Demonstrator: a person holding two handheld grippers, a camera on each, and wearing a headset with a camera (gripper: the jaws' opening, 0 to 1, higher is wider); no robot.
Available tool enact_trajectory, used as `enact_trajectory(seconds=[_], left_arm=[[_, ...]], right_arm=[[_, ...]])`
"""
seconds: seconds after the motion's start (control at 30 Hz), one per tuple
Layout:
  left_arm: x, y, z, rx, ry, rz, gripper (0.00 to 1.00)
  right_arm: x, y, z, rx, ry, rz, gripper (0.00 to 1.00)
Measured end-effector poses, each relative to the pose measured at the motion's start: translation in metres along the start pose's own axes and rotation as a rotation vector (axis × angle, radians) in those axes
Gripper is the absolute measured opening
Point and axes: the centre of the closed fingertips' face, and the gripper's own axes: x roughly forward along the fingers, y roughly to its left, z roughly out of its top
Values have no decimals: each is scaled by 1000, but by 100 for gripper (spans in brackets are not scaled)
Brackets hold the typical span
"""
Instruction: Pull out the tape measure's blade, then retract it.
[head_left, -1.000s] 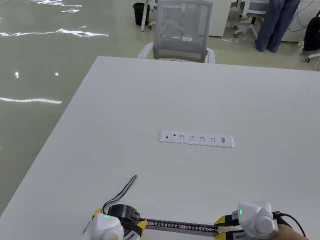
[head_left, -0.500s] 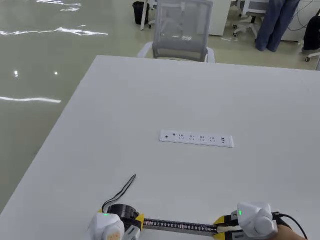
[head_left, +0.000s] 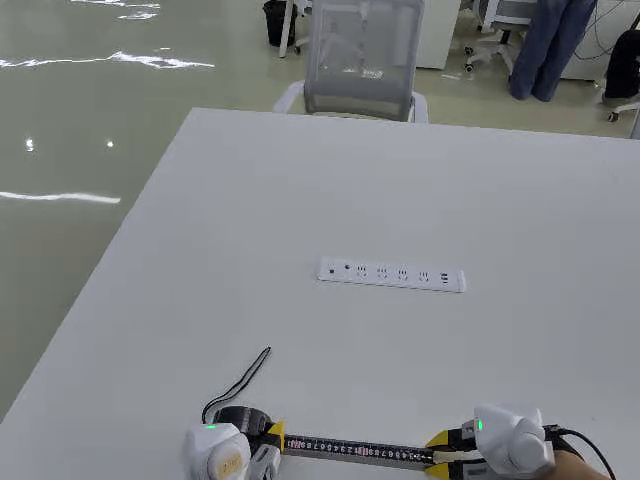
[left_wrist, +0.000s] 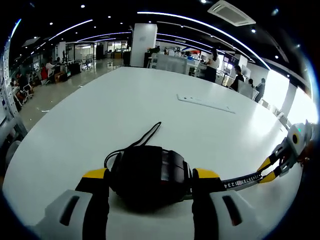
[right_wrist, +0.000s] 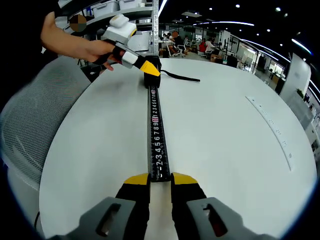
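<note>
Left claw (left_wrist: 150, 174): clenched on the tape measure case (left_wrist: 149, 170), one yellow-tipped jaw on each flank of the black body, which sits on the white table (head_left: 300, 200). Taking the power strip (head_left: 392, 275) as my reference, the case lies well on my side of it, close to the table's near edge and off toward the strip's left end. A black wrist cord (left_wrist: 145, 137) trails from the case across the table toward the strip and stops well short of it. Right claw (right_wrist: 160, 180): grasping the free end of the blade (right_wrist: 158, 135), jaws drawn in almost together with the tip of the blade between the yellow pads. That claw is also on my side of the strip, near the table edge, roughly level with the strip's right end. The blade is pulled out and stretched straight between my two claws, just above or on the table top (I cannot tell which), running about parallel to the strip's long side, printed numerals facing up. In the right gripper view my left hand (right_wrist: 95, 50) is wrapped around the handle of the left claw at the far end of the blade. Beyond the strip, at the table's far edge, stands a grey mesh chair (head_left: 362, 60).
</note>
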Motion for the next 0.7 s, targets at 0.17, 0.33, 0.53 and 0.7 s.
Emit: enact_trajectory(seconds=[0.17,0.33,0.53,0.7], left_arm=[[1,1,0,0,-1,0,65],[0,0,0,-5,1,7,64],[1,0,-1,15,25,7,62],[1,1,-2,20,26,8,62]], right_arm=[[0,0,0,-1,1,0,14],[-1,1,1,-1,2,-3,15],[0,2,1,-2,7,1,15],[0,3,2,-13,10,0,14]])
